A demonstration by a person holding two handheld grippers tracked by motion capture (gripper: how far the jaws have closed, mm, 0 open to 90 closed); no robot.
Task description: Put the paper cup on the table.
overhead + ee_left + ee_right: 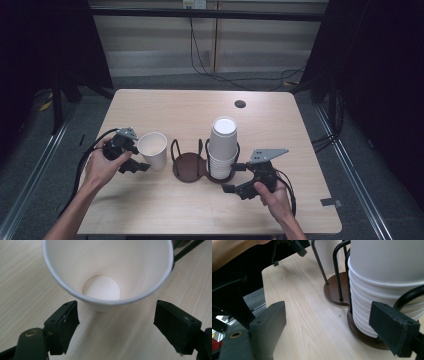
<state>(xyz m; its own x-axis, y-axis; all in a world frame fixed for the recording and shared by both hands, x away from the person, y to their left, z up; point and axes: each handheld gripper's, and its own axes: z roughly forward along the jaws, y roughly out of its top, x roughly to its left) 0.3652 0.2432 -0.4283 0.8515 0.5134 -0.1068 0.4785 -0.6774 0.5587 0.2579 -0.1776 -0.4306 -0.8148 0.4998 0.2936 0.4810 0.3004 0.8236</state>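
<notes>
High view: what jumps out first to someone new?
The tall stack of white cups, upside down in the right ring of a dark wire holder at mid-table, while the holder's left ring is bare. Just left of the holder a single cup stands upright, mouth up, with the left gripper beside it. The right gripper sits by the stack's base, fingers apart.

Single white paper cup [153, 148]: empty, upright, mouth up, standing on the light wooden desk [200, 210] just left of the dark wire cup holder [189, 162]. Stack of white paper cups [222, 147]: nested, inverted, seated in the holder's right ring.
</notes>
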